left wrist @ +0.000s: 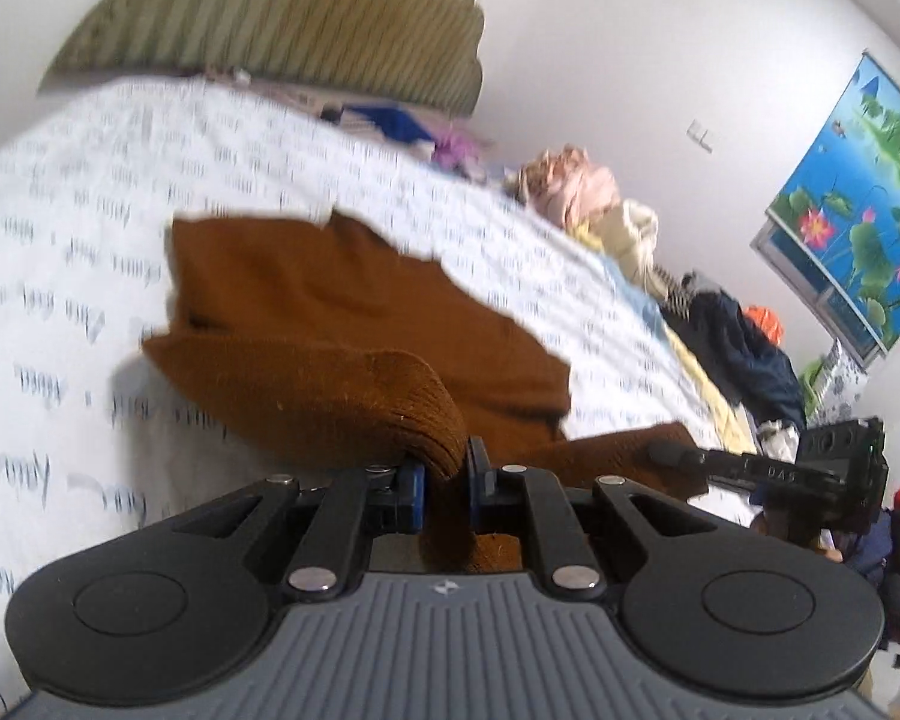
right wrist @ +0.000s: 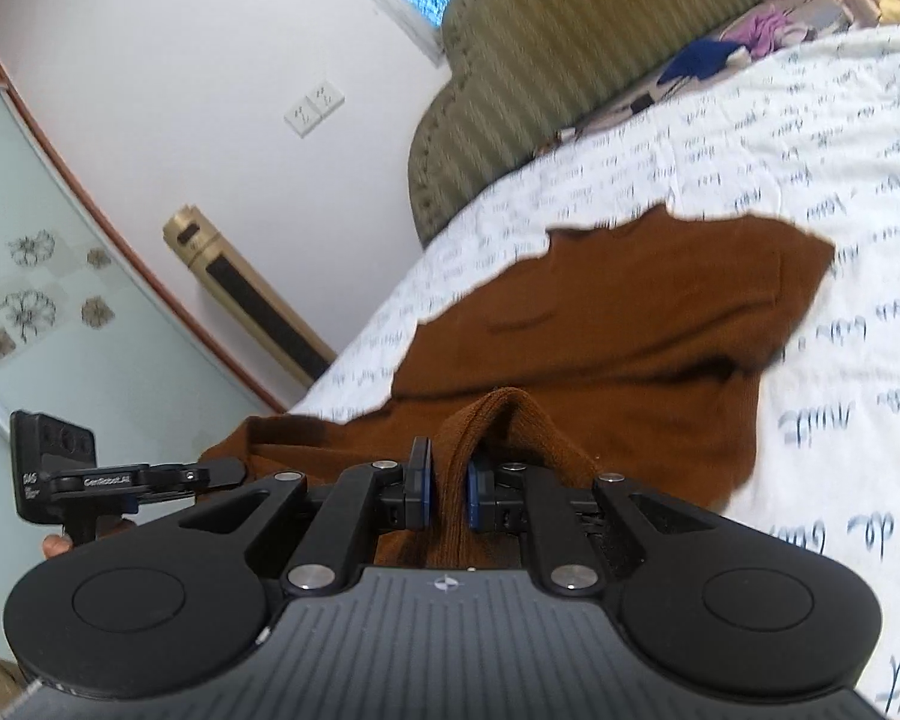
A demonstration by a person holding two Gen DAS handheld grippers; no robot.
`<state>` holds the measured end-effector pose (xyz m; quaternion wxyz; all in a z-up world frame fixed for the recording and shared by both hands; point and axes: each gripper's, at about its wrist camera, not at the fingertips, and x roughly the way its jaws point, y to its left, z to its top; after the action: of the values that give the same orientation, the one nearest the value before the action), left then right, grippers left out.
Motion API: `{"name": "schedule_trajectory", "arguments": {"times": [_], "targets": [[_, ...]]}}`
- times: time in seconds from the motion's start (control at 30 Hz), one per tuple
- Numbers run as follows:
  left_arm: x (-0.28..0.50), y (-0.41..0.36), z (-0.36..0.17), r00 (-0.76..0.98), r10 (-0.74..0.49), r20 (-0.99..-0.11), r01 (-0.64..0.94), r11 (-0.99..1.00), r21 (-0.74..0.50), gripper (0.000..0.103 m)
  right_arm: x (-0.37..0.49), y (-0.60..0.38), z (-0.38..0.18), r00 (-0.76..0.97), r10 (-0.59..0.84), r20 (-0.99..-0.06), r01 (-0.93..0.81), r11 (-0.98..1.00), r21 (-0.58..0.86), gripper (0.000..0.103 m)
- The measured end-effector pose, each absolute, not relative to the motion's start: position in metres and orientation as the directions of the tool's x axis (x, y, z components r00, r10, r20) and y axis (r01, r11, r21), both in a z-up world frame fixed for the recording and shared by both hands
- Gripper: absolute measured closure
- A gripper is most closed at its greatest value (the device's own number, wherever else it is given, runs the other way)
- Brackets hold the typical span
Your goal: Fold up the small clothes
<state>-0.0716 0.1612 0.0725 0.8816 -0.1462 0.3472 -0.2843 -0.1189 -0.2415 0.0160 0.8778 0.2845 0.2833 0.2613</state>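
Both tongs pinch the ribbed brown knit garment.

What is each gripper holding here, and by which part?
Both hold the brown knit garment by its ribbed near edge. The left gripper pinches one bunched fold of that edge; the right gripper pinches another. The rest lies on the printed bedsheet.

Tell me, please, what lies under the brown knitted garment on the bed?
The brown knitted garment rests on a white bedsheet printed with script. The left gripper and right gripper pinch its near edge. Whatever lies beneath its middle is covered.
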Motion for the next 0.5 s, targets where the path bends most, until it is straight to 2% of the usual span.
{"name": "schedule_trajectory", "arguments": {"times": [0.3,0.5], "targets": [[-0.054,0.155,0.098,0.664,-0.603,-0.442,0.417,0.790,-0.451,0.091,-0.099,-0.263,0.026,0.796,0.539,-0.274,-0.218,0.679,0.701,0.087],[-0.030,0.142,0.100,0.684,-0.576,-0.447,0.407,0.810,-0.421,0.091,-0.087,-0.265,0.030,0.826,0.496,-0.269,-0.197,0.700,0.687,0.087]]}}
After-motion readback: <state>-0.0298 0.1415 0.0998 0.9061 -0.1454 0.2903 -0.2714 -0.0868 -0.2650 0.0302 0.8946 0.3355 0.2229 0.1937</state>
